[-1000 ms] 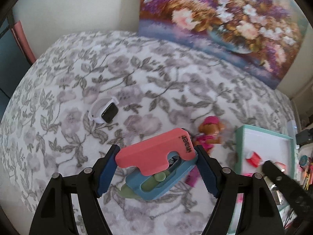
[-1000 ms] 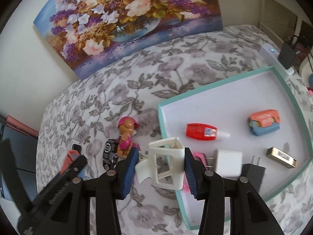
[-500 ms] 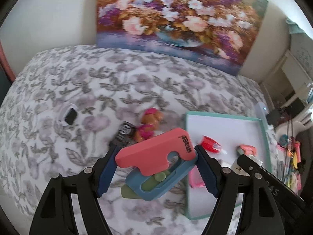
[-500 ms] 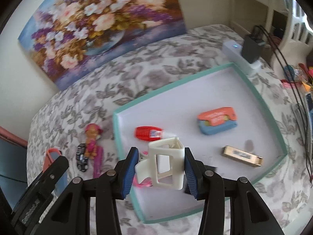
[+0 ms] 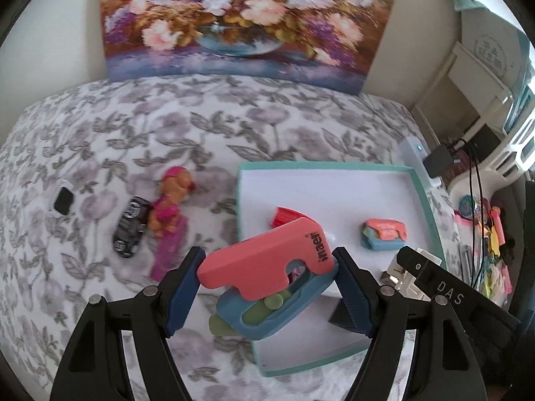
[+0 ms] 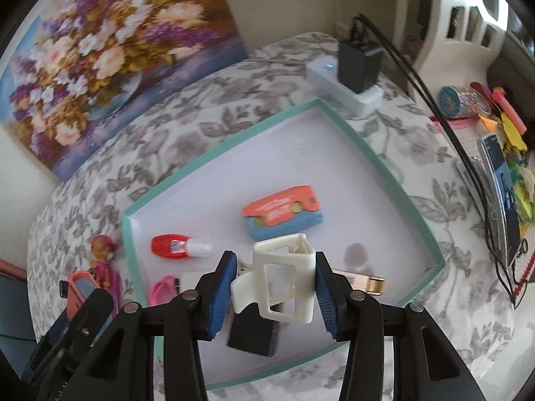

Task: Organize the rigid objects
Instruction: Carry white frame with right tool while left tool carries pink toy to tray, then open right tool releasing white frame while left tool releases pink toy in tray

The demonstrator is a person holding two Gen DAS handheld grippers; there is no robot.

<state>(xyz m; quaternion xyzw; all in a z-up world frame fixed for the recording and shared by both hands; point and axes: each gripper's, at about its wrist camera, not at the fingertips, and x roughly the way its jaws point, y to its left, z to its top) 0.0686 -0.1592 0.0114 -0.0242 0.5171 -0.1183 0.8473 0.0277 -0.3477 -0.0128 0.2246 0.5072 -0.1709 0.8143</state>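
My left gripper (image 5: 267, 287) is shut on a pink-and-blue stapler-like tool (image 5: 267, 277), held above the left part of the teal-rimmed white tray (image 5: 424, 197). My right gripper (image 6: 274, 290) is shut on a white hair claw clip (image 6: 281, 280), held above the tray (image 6: 384, 167). In the tray lie a red correction-tape dispenser (image 6: 177, 245), a second pink-and-blue tool (image 6: 284, 212), a gold bar (image 6: 367, 282), a black block (image 6: 254, 332), a pink clip (image 6: 162, 292) and a white block, partly hidden.
On the floral bedspread left of the tray lie a doll (image 5: 170, 204), a black toy car (image 5: 130, 227) and a smartwatch (image 5: 62, 200). A white power strip with a black charger (image 6: 354, 73) sits behind the tray. A flower painting (image 5: 240, 16) leans on the wall.
Both grippers have moved right with their loads, from over the bedspread to over the tray. The left one now hangs above the tray's left part.
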